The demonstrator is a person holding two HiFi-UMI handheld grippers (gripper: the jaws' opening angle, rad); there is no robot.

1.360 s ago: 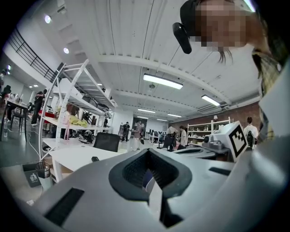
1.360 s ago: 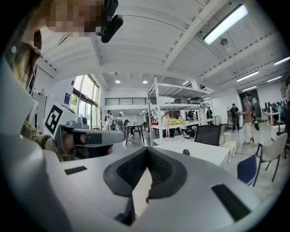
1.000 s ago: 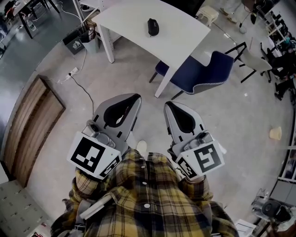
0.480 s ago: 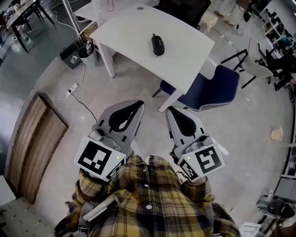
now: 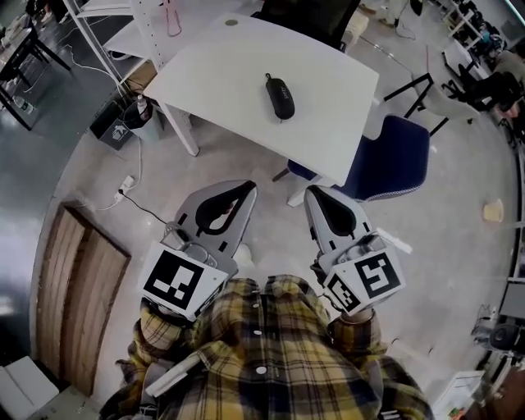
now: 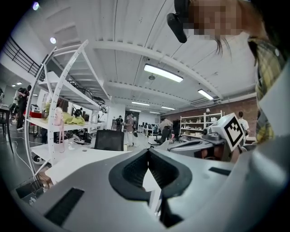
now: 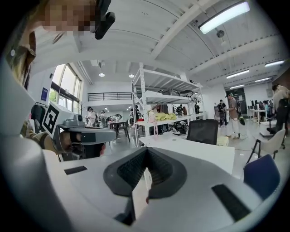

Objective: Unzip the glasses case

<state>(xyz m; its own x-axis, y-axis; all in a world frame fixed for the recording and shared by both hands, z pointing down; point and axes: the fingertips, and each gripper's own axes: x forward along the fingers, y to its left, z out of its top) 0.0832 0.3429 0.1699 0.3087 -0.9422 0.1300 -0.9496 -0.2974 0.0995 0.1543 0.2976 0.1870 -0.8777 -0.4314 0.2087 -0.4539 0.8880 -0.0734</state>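
A black zipped glasses case (image 5: pixel 280 96) lies on the white table (image 5: pixel 221 74), well ahead of both grippers. My left gripper (image 5: pixel 244 185) is held at waist height over the floor, short of the table's near edge, its jaws shut with nothing in them. My right gripper (image 5: pixel 314 192) is beside it, also shut and empty, close to the table's near corner. In the left gripper view the jaws (image 6: pixel 148 151) meet at the tips, with the table top (image 6: pixel 77 156) beyond. In the right gripper view the shut jaws (image 7: pixel 146 150) point at the table top (image 7: pixel 199 152).
A blue chair (image 5: pixel 385 160) stands at the table's right side, a black office chair (image 5: pixel 308 16) at its far side. A white shelf rack (image 5: pixel 115 25), a bin (image 5: pixel 111 123) and a floor cable (image 5: pixel 139 197) are left of the table. A wooden board (image 5: pixel 78 287) lies on the floor.
The person has walked toward the table: table and case have come nearer and lower in the head view. Both grippers stay shut and side by side.
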